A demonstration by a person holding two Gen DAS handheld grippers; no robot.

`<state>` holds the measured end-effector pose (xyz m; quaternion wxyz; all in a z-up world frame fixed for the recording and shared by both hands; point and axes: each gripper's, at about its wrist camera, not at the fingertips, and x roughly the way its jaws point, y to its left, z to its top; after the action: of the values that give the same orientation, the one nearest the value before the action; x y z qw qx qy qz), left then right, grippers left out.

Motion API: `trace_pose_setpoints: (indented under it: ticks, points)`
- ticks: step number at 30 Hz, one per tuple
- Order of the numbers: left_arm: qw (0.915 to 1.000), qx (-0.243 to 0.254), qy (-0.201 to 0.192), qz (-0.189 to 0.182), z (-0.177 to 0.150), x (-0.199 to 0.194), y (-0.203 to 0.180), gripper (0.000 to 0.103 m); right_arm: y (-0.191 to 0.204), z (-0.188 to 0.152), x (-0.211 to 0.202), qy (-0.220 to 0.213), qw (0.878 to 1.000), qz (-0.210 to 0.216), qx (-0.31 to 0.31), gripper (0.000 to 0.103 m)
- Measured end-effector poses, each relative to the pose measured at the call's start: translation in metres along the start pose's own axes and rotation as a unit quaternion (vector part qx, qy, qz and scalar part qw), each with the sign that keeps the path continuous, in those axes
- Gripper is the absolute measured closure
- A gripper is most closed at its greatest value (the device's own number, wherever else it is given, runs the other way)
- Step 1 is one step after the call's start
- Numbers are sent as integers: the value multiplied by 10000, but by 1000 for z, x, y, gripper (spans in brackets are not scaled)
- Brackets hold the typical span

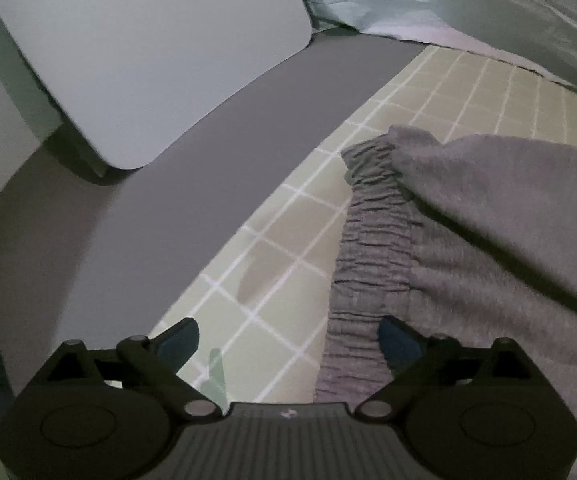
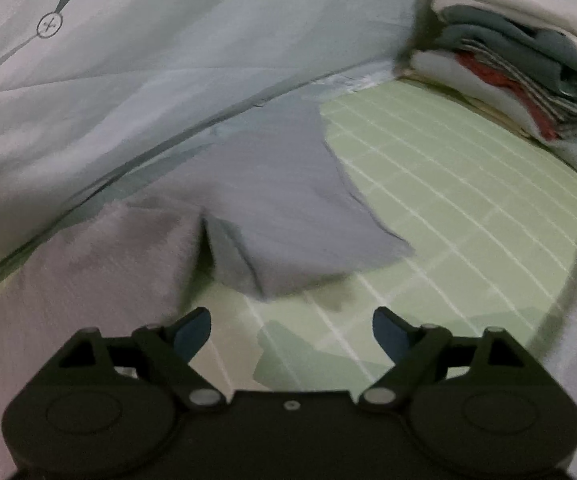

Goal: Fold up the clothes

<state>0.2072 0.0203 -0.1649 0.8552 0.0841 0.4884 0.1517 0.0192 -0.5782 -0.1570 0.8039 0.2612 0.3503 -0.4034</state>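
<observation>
Left gripper (image 1: 288, 338): jaws spread wide, nothing between them, hovering low over the near end of the grey pants' elastic waistband (image 1: 372, 248); right fingertip sits over the gathered fabric.

Right gripper (image 2: 291, 330): also spread wide and empty, over bare sheet, just near of a loose grey flap (image 2: 288, 216).

Grey pants (image 1: 508, 240): one layer is laid over near the waistband, but the cloth spreads unevenly with ragged edges, so not a finished fold. My read: partly folded at best, more folds left.

Far right: a stack of folded clothes (image 2: 520, 80) sits on the bed.

Surface: bed with green grid-pattern sheet (image 2: 448, 184); pale quilt (image 2: 168, 60) bunched along the far side. Left of the bed: grey floor (image 1: 168, 184) and a white panel (image 1: 140, 52), unclear what. Dim light.
</observation>
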Motion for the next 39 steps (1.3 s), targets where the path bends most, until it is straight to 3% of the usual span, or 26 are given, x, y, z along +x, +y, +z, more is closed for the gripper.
trace_pose_setpoints:
  ticks: [2,3,9,14,21,23,24,25,27,28,30,34,39]
  points:
    - [9998,-13,-82,177,2,-11,5,9,-14,-5,-8,-22,10000,-15,19,7]
    - [9998,-70,-181,79,3,-20,9,8,-22,-6,-11,-41,10000,-18,42,4]
    - [9883,-557,-909,-1091,5,-90,30,7,-57,0,-13,-167,9998,80,73,0]
    - [9755,-563,-1332,-1657,-8,-146,4,4,-70,15,16,9,9994,296,-178,0]
    - [9709,-385,-1110,-2086,-47,-203,-66,3,-72,44,46,-218,9966,377,-702,3]
    - [9704,-274,-1066,-2149,-56,-215,-88,3,-75,48,58,-112,9961,510,-717,15]
    - [9701,-218,-1044,-2181,-61,-221,-99,3,-76,49,64,-36,9960,509,-729,26]
    - [9697,-162,-1022,-2212,-65,-227,-110,3,-76,49,68,-24,9951,506,-849,29]
    - [9688,-50,-978,-2275,-75,-239,-132,3,-74,47,70,-149,9896,494,-1340,47]
    - [9683,6,-956,-2306,-79,-245,-143,3,-74,47,70,-190,9857,575,-1570,68]
    - [9666,82,-954,-2377,-89,-256,-166,3,-77,46,67,-220,9758,863,-1997,98]
    - [9624,170,-971,-2532,-96,-271,-206,3,-102,53,72,-480,9608,561,-2672,100]
    - [9590,276,-1006,-2636,-99,-286,-250,3,-166,96,93,-432,9695,155,-2407,100]
